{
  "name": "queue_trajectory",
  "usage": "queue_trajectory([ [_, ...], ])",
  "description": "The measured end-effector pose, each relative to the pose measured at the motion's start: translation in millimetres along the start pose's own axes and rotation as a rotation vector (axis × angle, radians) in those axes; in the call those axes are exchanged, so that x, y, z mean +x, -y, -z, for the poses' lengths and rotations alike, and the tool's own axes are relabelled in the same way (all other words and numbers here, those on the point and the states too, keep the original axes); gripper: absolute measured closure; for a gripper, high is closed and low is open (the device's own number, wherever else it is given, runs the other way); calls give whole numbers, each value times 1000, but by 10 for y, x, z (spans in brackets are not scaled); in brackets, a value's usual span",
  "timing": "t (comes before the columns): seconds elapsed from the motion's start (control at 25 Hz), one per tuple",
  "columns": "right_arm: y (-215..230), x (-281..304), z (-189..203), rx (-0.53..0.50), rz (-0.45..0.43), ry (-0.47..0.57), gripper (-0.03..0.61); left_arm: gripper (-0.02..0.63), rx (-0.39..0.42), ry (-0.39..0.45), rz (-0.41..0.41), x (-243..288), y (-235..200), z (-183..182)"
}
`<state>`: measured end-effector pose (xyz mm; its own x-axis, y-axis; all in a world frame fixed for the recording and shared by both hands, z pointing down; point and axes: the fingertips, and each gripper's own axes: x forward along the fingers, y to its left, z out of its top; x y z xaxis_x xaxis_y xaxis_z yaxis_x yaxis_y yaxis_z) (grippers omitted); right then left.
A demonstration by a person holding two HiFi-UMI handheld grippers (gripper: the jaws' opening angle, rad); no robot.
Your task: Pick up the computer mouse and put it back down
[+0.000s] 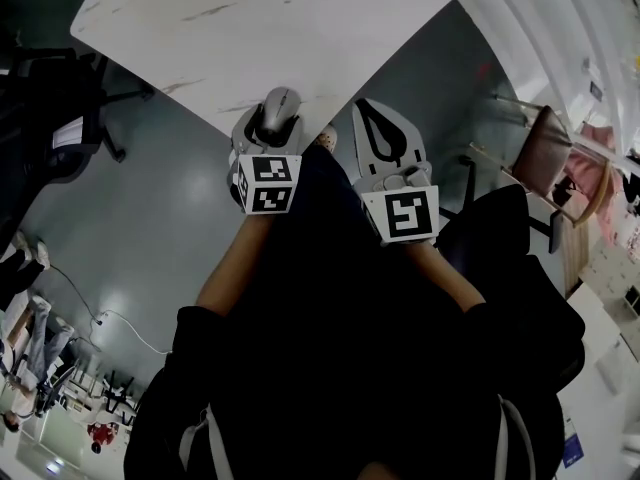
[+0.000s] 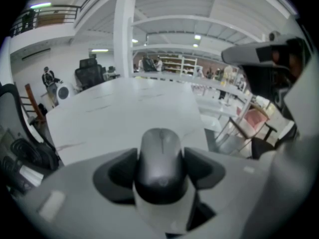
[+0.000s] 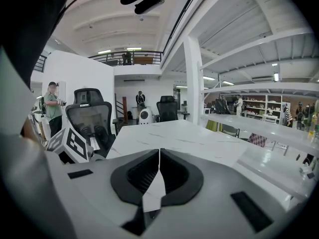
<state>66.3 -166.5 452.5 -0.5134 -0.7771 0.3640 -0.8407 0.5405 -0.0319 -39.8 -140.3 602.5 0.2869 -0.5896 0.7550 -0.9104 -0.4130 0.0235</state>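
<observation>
Computer mouse is pinched by its sides between the pads of my left claw, at the near corner of the tabletop. That forearm reaches forward and the claw tilts down. The mouse's long axis runs along the claw, wheel end pointing away from me. My right claw, pressed together and empty, hovers alongside, off the tabletop's edge.

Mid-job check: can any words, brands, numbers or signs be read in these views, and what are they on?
No text can be read in any view.
Computer mouse: a faint mark on its back, too blurred to read.
Left marker cube and right marker cube: black-and-white square patterns only, no letters or numbers.
Background items: too small to read.
</observation>
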Motion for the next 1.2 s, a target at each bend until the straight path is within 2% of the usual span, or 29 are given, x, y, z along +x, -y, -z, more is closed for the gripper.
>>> queue_trajectory([
  [0.2,-1,-11,-52,-7,1,10,558,316,28,93,-24,-129,-28,-253],
  [0.56,80,-23,-369,-41,42,62,557,316,69,323,-64,-557,-100,-1009],
  [0.8,83,-46,-774,-56,56,182,557,316,90,477,-74,-935,-152,-1550],
  [1.2,240,-196,-1434,-83,141,320,558,316,89,742,-81,-1605,-234,-2345],
])
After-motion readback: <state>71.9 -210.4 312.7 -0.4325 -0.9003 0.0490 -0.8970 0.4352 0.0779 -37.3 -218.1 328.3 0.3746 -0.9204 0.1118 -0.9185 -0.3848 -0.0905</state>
